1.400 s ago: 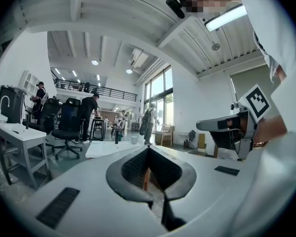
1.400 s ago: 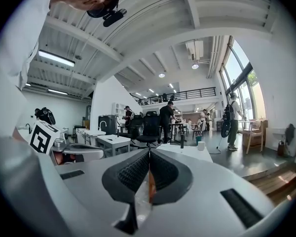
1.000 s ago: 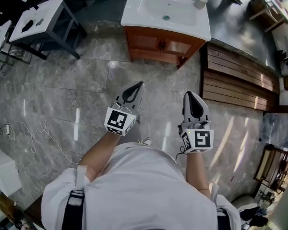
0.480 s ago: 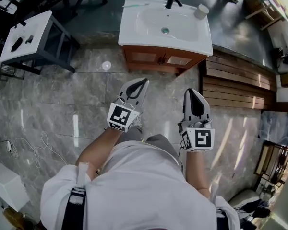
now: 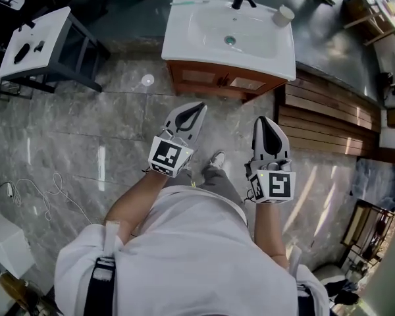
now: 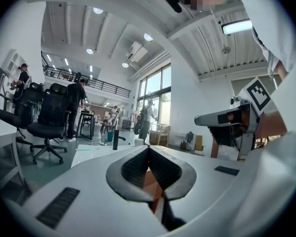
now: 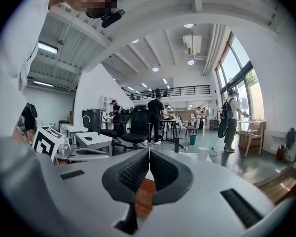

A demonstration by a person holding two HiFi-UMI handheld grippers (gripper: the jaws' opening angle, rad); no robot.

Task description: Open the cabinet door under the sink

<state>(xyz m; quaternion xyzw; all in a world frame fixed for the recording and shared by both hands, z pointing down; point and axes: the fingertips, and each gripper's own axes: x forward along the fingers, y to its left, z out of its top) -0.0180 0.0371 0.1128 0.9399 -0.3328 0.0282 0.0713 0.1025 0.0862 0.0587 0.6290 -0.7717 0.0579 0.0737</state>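
A white sink [image 5: 229,31] with a black tap sits on a brown wooden cabinet [image 5: 224,81] whose two doors are closed, at the top centre of the head view. My left gripper [image 5: 198,108] is shut and empty, held level in front of the cabinet's left door, some way short of it. My right gripper [image 5: 266,122] is also shut and empty, pointing toward the cabinet's right side. In the left gripper view the left gripper [image 6: 148,148] shows its tips meeting over brown wood. The right gripper [image 7: 149,152] in the right gripper view looks the same.
A grey-framed stand [image 5: 46,51] with a white top is at the upper left. A stack of wooden planks [image 5: 326,120] lies right of the cabinet. A white cup [image 5: 284,15] rests on the sink's rim. A cable [image 5: 49,193] trails on the marble floor at left.
The sink and cabinet have come nearer in the head view as the person walked toward them. Both grippers stayed shut and advanced together.
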